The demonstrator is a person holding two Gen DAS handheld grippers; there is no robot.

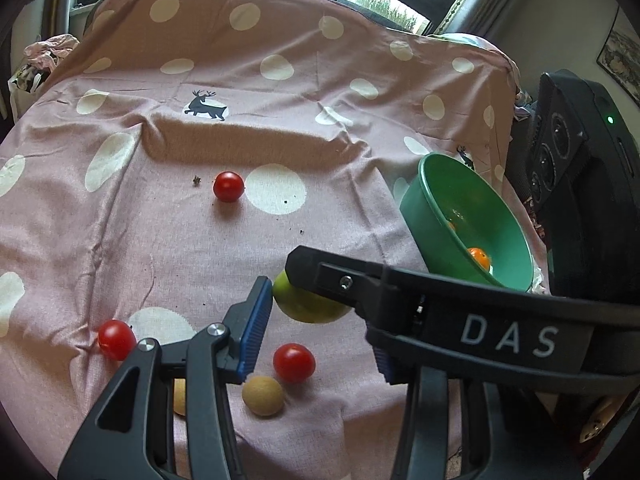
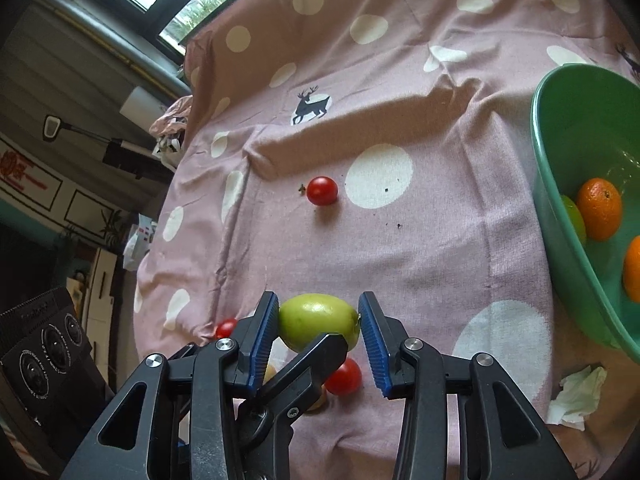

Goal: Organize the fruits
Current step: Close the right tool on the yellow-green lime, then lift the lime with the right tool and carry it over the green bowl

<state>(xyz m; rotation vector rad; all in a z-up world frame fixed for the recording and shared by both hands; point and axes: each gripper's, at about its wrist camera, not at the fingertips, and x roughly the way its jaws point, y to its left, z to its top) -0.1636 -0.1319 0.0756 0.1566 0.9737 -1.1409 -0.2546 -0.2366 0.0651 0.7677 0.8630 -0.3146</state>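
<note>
Only the right wrist view shows the right gripper (image 2: 319, 330) closed on the green fruit (image 2: 316, 318); the left gripper (image 1: 320, 330) is half hidden, its state unclear.

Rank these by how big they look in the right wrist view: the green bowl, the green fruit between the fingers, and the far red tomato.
1. green bowl, largest though cut off by the edge.
2. green fruit, but it sits close to the camera, which inflates it.
3. far red tomato, smallest, partly because it lies farther away.
</note>
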